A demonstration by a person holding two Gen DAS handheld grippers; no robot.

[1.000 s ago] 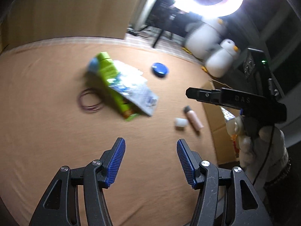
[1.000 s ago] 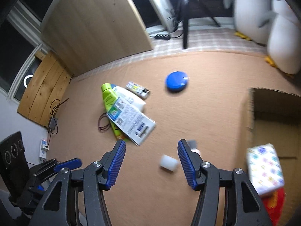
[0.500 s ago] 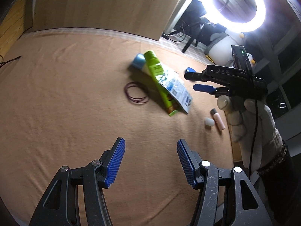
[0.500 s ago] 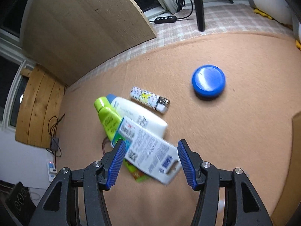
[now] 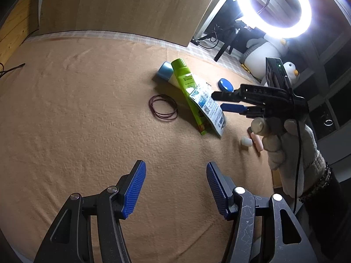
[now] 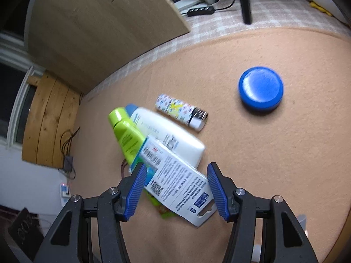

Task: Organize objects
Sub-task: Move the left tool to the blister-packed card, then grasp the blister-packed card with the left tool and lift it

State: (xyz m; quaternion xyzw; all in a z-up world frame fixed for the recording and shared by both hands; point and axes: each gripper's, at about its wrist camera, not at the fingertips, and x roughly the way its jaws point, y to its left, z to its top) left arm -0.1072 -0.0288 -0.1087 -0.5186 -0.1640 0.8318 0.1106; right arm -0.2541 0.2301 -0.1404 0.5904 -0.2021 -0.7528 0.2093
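Note:
A pile lies on the tan blanket (image 5: 87,109): a green tube (image 6: 127,135), a white bottle (image 6: 169,135) with a blue cap, and a printed card pack (image 6: 179,186) on top. My right gripper (image 6: 176,171) hovers open just over the card pack, which shows between its fingers without the pads pressing it. A patterned lighter (image 6: 182,111) and a blue round lid (image 6: 261,88) lie beyond. My left gripper (image 5: 175,168) is open over bare blanket, well short of the pile. From it I see the right gripper (image 5: 221,102) in a gloved hand (image 5: 289,144).
Dark rubber bands (image 5: 163,107) lie left of the pile. A small pink bottle (image 5: 256,141) and a white cap (image 5: 246,141) sit right of it. A wooden board (image 5: 122,6) leans at the back, with a ring light (image 5: 274,6) and penguin plush toys (image 5: 263,52) behind.
The right gripper has moved from over the white cap across and down to the card pack. The left gripper's view swung so the pile sits farther off; both jaws kept their width.

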